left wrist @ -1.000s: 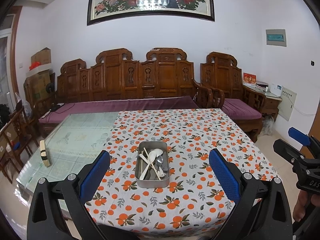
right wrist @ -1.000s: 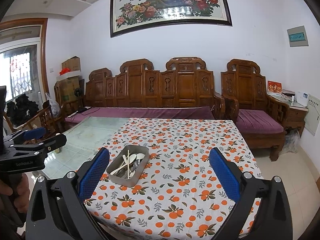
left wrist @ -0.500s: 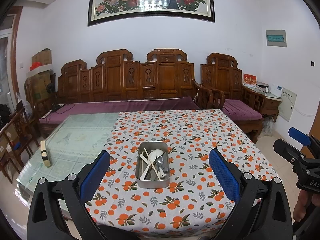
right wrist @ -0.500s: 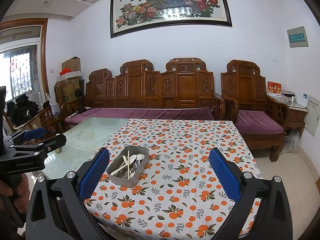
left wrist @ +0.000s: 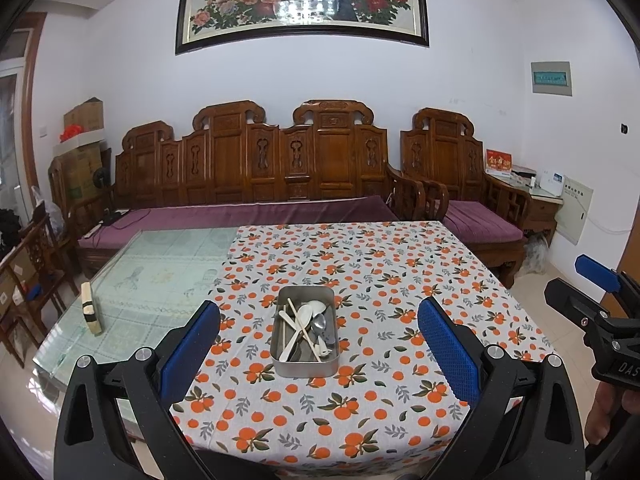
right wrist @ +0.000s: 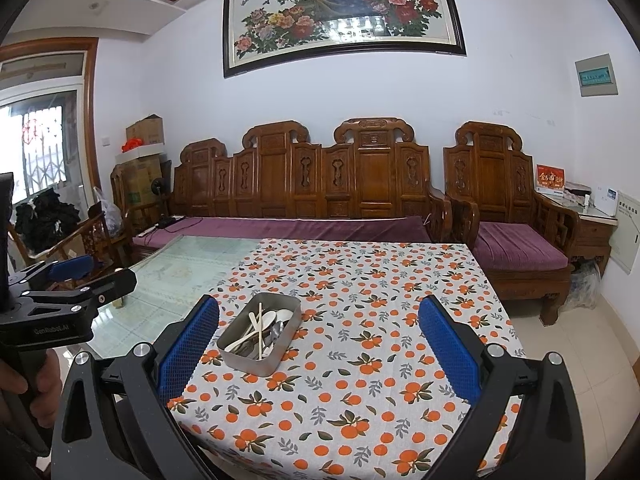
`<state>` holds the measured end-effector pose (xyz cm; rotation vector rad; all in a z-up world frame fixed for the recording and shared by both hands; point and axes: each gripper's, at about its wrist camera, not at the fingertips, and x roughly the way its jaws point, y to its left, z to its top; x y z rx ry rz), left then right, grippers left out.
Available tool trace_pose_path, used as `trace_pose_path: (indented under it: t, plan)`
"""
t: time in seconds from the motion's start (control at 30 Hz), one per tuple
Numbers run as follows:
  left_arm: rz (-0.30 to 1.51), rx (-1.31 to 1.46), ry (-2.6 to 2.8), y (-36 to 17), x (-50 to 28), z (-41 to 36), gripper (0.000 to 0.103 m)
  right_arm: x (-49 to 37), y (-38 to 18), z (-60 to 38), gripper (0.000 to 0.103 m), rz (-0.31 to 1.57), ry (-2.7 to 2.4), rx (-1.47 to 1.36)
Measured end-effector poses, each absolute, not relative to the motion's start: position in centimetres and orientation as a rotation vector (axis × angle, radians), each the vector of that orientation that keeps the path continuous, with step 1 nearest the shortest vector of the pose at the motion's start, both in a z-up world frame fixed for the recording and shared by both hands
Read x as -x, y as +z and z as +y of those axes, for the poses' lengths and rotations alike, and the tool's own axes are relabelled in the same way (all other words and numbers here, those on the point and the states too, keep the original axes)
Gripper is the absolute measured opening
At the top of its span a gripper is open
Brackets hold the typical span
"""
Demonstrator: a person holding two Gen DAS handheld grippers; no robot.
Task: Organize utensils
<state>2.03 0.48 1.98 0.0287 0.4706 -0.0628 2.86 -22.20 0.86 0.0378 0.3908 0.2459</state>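
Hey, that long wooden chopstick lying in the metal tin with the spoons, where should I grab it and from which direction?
Likely best near the upper end of the chopstick, coming straight down from above. It lies diagonally on top of the pile of spoons, so that far end looks freest, while its lower end sits close to the wall of the metal tin. Turn the fingers across its length.

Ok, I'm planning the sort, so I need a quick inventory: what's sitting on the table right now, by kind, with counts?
metal tin: 1
orange-print tablecloth: 1
cream block on the bare glass: 1
Total: 3
The utensils in the tin (white spoons, chopsticks, a metal spoon) overlap too much for an exact count.
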Motion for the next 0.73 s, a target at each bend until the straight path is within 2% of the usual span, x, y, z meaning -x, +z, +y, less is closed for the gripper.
trace_pose_path:
  t: [0.73]
  plan:
    - [0.464,-0.029,-0.071,2.16,-1.60,0.07,0.095,-2.71,1.11,-22.13,0.100,0.386,0.250,-0.037]
